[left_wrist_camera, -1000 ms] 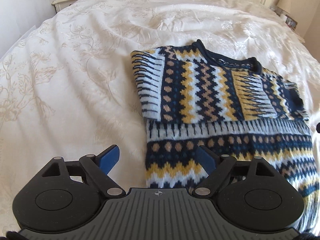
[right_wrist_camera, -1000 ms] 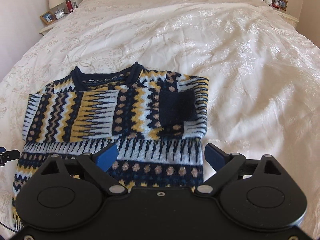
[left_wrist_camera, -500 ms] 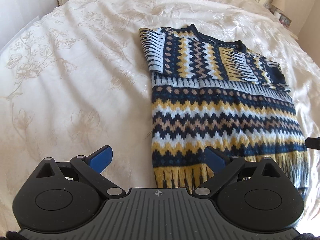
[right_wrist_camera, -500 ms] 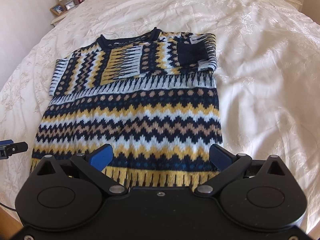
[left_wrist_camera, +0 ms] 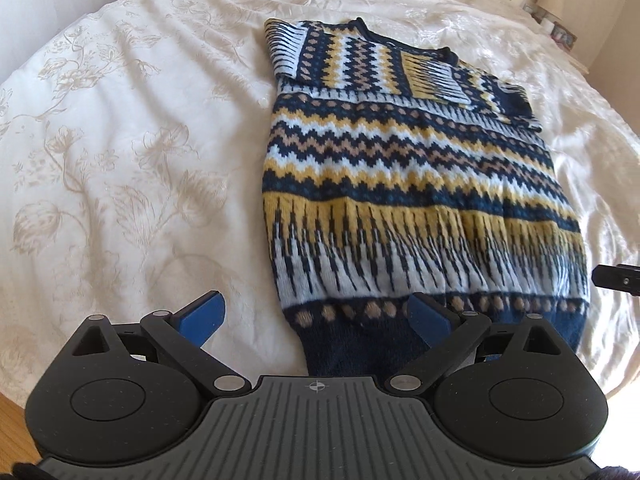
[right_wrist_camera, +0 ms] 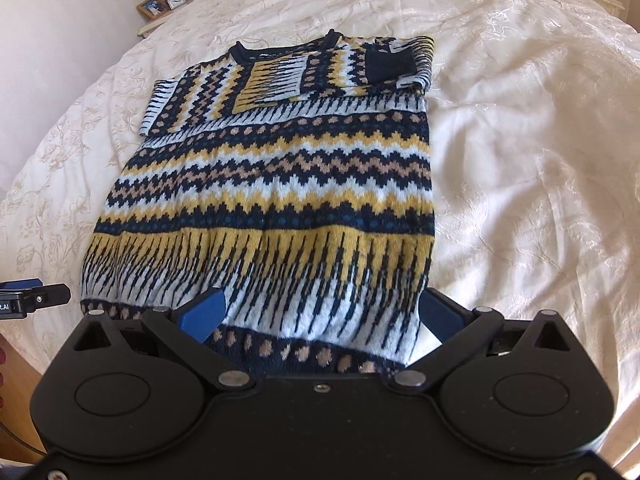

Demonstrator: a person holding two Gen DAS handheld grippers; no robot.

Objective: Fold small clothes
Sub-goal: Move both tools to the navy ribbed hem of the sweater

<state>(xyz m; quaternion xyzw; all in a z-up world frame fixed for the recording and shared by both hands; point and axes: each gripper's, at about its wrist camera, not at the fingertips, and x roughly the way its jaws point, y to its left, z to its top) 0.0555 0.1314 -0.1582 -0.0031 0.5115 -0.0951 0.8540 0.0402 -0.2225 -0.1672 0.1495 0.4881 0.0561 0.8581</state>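
Sweater (left_wrist_camera: 404, 184) flat on the bed (left_wrist_camera: 120, 140), sleeves folded across the chest, navy hem nearest both cams; left claw (left_wrist_camera: 316, 320) wide, empty, straddling the hem's left corner, right claw (right_wrist_camera: 320, 316) wide, empty, straddling the hem's right corner. Left cam alone shows bare quilt from 9 to 11 o'clock, wood floor (left_wrist_camera: 12, 432) at 7 and the right claw's tip at 3; right cam alone shows the nightstand (right_wrist_camera: 168, 4) with lamp and frames at 11, open quilt from 1 to 4 and the left claw's tip at 9. Bed edge runs just under both claws.
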